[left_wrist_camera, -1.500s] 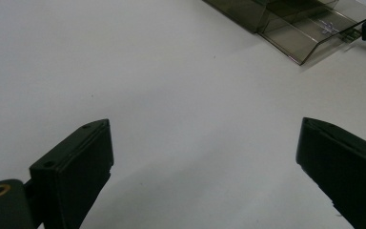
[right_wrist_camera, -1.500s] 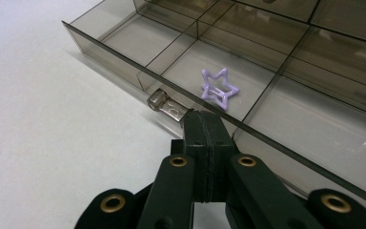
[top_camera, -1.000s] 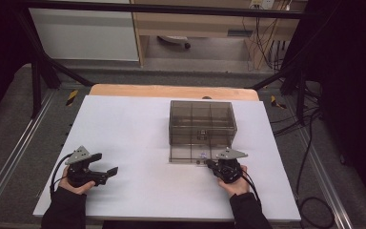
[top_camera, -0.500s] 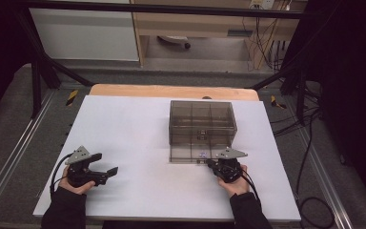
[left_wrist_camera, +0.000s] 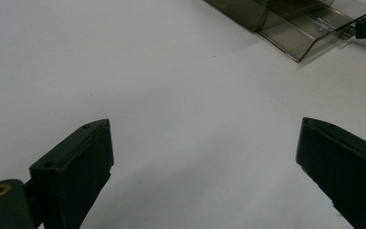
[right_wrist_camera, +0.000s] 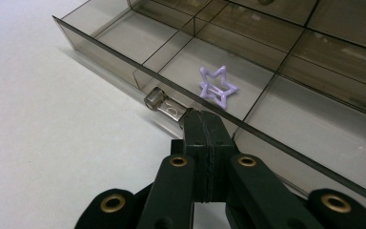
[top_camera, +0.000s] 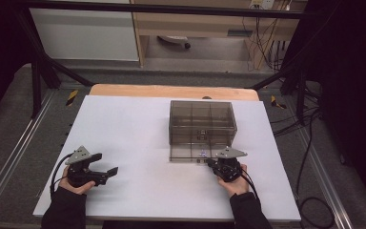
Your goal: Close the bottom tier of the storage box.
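The pulled-out smoky clear plastic drawer [right_wrist_camera: 181, 62] of our compartment box [top_camera: 202, 121] holds a lilac star-shaped clip [right_wrist_camera: 218, 86]. Our right gripper [right_wrist_camera: 204, 125], at five o'clock on the white table [top_camera: 138, 143], pinches the drawer's metal handle tab [right_wrist_camera: 166, 106], wrist level. Our left gripper [top_camera: 106, 172] rests at eight o'clock, jaws wide, empty.

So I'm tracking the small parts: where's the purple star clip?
The purple star clip lies in the pulled-out drawer's middle front compartment, just behind the handle pinched by the right gripper.
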The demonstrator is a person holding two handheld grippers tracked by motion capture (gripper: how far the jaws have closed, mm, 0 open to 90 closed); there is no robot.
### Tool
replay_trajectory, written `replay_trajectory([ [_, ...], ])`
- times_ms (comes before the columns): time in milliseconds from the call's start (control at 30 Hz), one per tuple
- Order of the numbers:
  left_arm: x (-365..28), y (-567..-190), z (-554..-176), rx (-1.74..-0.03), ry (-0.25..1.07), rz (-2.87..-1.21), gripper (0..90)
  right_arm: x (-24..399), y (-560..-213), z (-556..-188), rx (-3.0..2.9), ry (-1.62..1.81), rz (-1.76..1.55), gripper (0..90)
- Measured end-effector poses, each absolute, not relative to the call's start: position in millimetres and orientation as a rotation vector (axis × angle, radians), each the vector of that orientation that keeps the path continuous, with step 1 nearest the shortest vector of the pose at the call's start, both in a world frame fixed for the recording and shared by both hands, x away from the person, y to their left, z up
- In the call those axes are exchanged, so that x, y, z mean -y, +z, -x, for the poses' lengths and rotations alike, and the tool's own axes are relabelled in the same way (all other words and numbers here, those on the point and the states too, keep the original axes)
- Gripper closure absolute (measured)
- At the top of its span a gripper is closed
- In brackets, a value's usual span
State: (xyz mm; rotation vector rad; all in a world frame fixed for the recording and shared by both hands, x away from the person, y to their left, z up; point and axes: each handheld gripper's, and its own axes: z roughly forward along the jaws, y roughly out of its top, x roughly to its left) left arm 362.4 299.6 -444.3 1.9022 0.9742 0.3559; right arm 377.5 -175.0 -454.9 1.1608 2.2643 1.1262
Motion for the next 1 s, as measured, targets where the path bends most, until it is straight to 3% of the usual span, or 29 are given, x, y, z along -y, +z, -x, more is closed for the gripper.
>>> replay_trajectory([
  [1000,-299.6,-444.3,-362.3,-0.975,0.357,-1.902,4.7,174.2,-455.5,-383.9,-2.259,1.125,-1.168,90.0],
])
